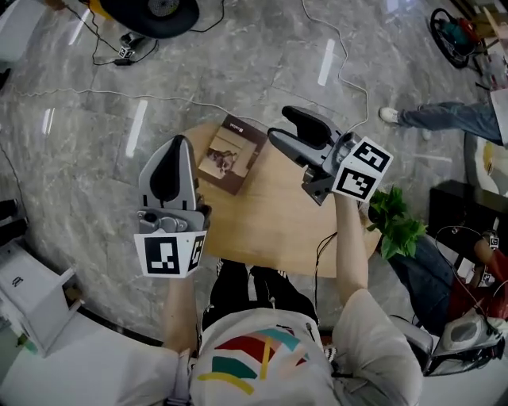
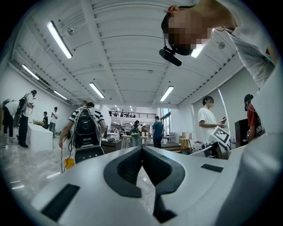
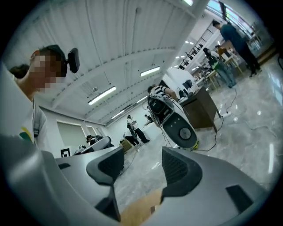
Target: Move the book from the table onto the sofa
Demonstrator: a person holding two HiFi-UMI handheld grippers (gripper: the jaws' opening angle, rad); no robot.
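Note:
A brown book [image 1: 232, 154] with a picture on its cover lies flat at the far left edge of the round wooden table [image 1: 270, 230]. My right gripper [image 1: 282, 125] hovers over the table just right of the book, its jaws open and empty. In the right gripper view the right gripper [image 3: 142, 161] shows a clear gap between its pads, with a strip of the table [image 3: 139, 212] below. My left gripper [image 1: 179, 141] hangs off the table's left side, near the book's left edge. In the left gripper view the left gripper [image 2: 142, 149] has its tips together with nothing between them.
A green plant [image 1: 397, 218] stands at the table's right edge. Cables trail over the grey marble floor. A black round device [image 1: 155, 12] sits far ahead, and a white box [image 1: 24, 293] stands at the left. Someone's legs [image 1: 448, 119] show at the right. No sofa is in view.

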